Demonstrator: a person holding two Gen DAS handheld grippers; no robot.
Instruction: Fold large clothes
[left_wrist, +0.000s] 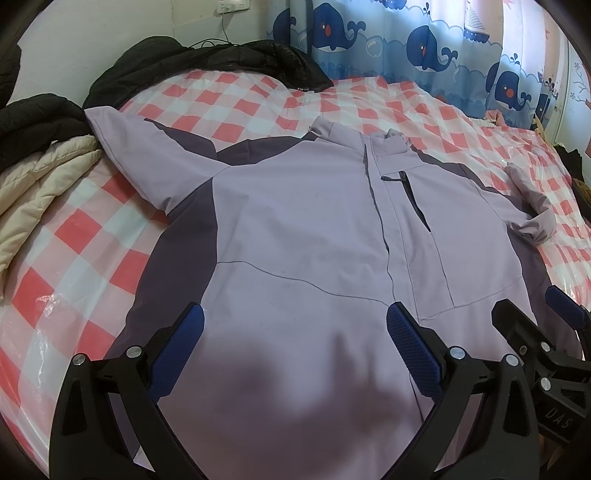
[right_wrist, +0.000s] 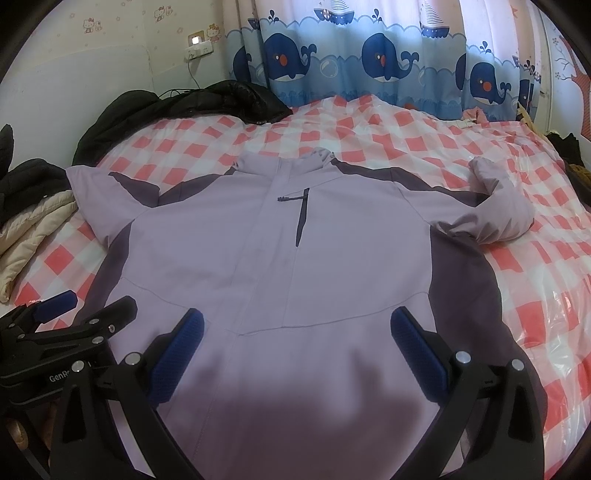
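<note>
Left gripper (left_wrist: 295, 328) wide, empty, over lilac jacket (left_wrist: 303, 221) hem at bed (left_wrist: 74, 251) near edge; right gripper (right_wrist: 297, 332) same; lettering "GenRo", "DAS" legible on bodies

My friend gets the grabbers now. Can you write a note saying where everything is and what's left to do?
Left gripper: open, empty, over the jacket's lower front.
Right gripper: open, empty, beside it.
The lilac jacket lies front up on the checked bed cover, collar away from you. One sleeve is spread out; the other sleeve is bunched and bent.
Done: jacket laid out. Left: all the folding.
</note>
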